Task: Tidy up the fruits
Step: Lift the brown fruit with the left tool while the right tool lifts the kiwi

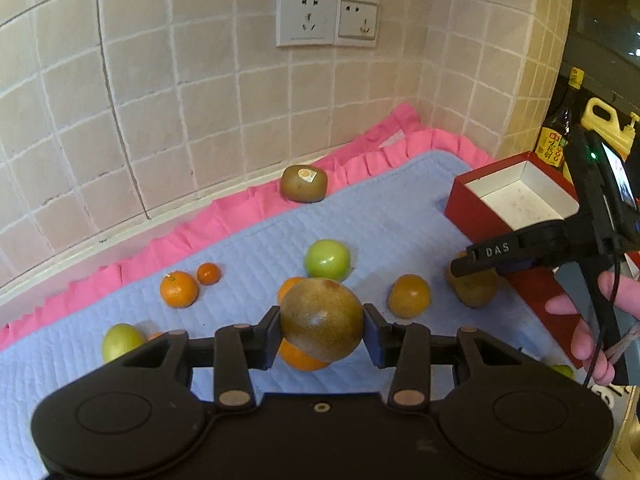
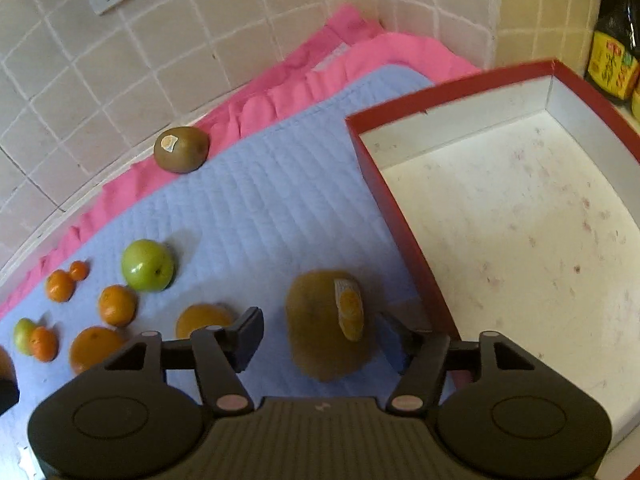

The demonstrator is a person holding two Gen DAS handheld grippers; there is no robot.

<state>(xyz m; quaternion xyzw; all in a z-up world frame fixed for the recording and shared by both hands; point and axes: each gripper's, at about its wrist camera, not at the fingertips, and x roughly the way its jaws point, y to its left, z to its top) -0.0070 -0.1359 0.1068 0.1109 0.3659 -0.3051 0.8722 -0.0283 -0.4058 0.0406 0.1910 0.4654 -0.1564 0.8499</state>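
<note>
1. While the left wrist view looked toward the tiled wall, the left gripper [image 1: 322, 330] was clamped on a brown kiwi [image 1: 322, 320], both pads pressing its sides, its long axis running roughly crosswise between them, above the blue mat [image 1: 248, 240].
2. An orange [image 1: 302, 356] lay mostly hidden behind that kiwi; a second kiwi [image 1: 303, 183] with a sticker sat at the mat's far edge by the pink frill.
3. At the right, the right gripper [image 1: 460, 266] covered part of another kiwi beside the red box [image 1: 472, 204]; its jaws could not be made out here.
4. From the right wrist view, the right gripper [image 2: 320, 340] stood open, its pads clear of a blurred stickered kiwi [image 2: 330, 324] between them, long axis pointing away from the camera, beside the red box's [image 2: 384, 196] near wall.
5. Its motion blur hid whether it rested on the mat.
</note>
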